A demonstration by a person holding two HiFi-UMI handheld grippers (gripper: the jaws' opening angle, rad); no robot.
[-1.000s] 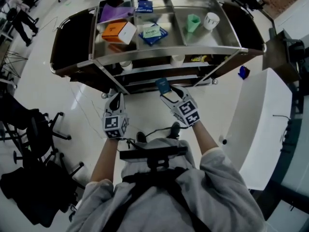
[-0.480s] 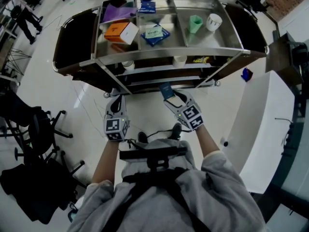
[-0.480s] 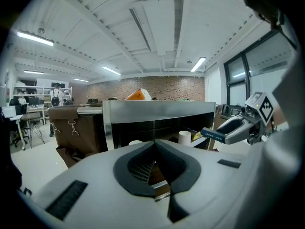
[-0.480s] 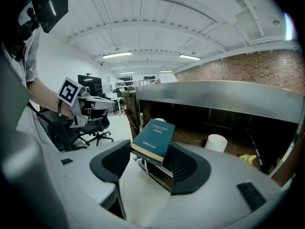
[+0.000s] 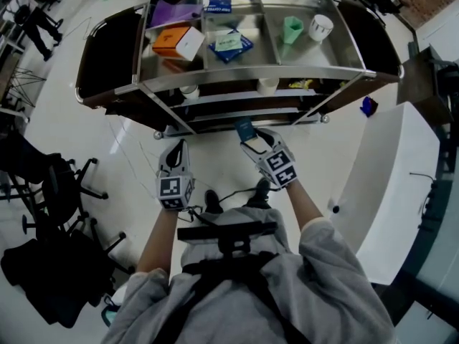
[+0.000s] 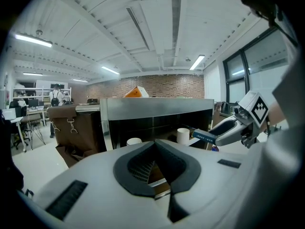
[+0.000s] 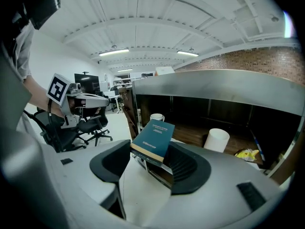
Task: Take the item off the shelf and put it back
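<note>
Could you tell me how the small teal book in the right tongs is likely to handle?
The teal book looks stiff: it juts past the right tongs without sagging. Gripped at one end and tilted, it might pivot if it bumps the shelf. Being thin and small, it is probably light.

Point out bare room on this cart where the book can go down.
On the wooden shelf, the stretch between the left cup and the right cup is bare; right of that lies a yellow packet. On the top tray, the right compartment is bare in front of the green cup and white cup. Its left compartments are crowded with boxes.
</note>
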